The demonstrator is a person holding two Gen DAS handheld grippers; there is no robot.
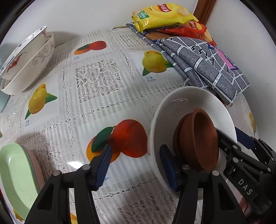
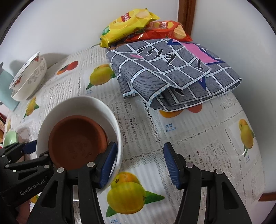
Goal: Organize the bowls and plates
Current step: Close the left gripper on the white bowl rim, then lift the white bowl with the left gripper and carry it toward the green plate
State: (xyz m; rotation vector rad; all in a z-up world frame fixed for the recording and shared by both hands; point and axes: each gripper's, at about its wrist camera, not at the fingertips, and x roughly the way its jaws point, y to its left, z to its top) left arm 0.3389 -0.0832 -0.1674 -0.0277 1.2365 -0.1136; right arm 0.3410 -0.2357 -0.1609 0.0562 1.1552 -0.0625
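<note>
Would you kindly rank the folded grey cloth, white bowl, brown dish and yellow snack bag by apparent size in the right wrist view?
1. folded grey cloth
2. white bowl, though nearness may inflate it
3. brown dish and yellow snack bag look alike; unranked

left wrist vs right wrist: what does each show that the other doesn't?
Only the left wrist view: the green plate shown large at the near left edge, with a pinkish dish under it, and the brown dishes seen side-on as a nested pair.

Only the right wrist view: the brown dish's full inside, the cloth's folded layers seen from the open side, and a pale teal object beside the patterned bowls.

Both: the white bowl holding the brown dishes, the patterned bowls, the cloth, the yellow and red chip bags, and the fruit-print tablecloth.
</note>
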